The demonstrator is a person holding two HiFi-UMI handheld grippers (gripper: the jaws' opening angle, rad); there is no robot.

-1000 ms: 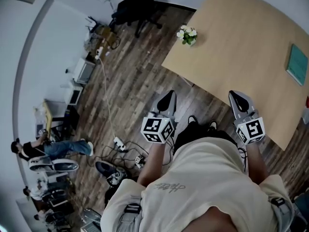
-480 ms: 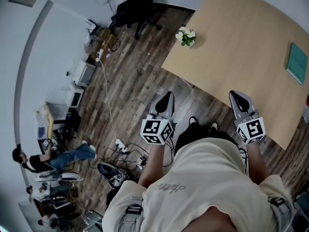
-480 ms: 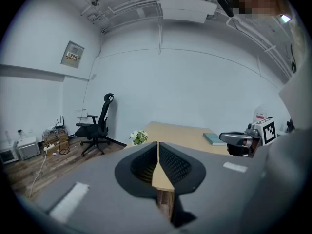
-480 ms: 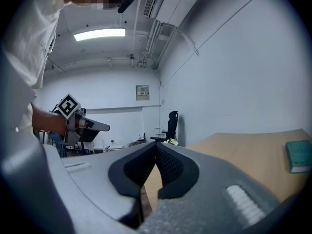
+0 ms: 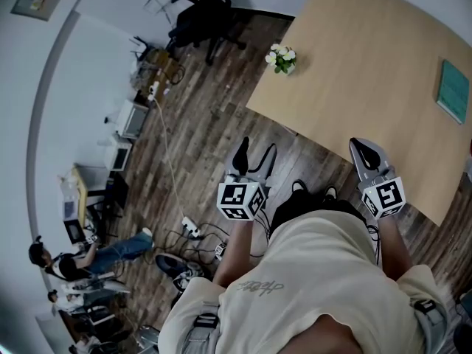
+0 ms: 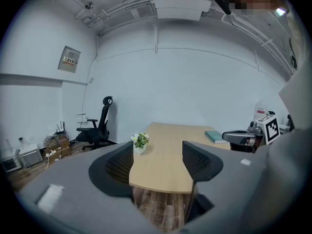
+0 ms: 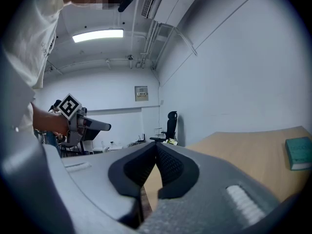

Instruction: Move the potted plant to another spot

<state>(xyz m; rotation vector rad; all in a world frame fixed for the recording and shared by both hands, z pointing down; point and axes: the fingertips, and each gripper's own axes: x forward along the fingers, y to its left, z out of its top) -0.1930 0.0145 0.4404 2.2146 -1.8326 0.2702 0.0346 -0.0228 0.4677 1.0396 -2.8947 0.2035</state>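
Nearest: L tool (image 5: 257, 150), held over the floor (image 5: 214, 131), short of the table (image 5: 354, 43) edge. Its jaws have just been opening. They now stand wide apart, nothing between them. R tool (image 5: 366, 150) sits alongside, tip approx. over the table's near edge in the head view. Its jaws are pressed together, empty. Neither tool touches anything.

Mid: table top bare on the near side. Teal book (image 5: 453, 98) lies toward the R edge.

Far: plant (image 5: 283, 57) stands upright near the table's far L corner, well apart from both tools. Chair (image 5: 203, 13) is beyond it, by the wall.

Assessment: move not begun, no contact, no lift. L tool points roughly at the plant, prob. prep for approach. Left to do: close the gap, grip plant, lift, carry, set down elsewhere, release.
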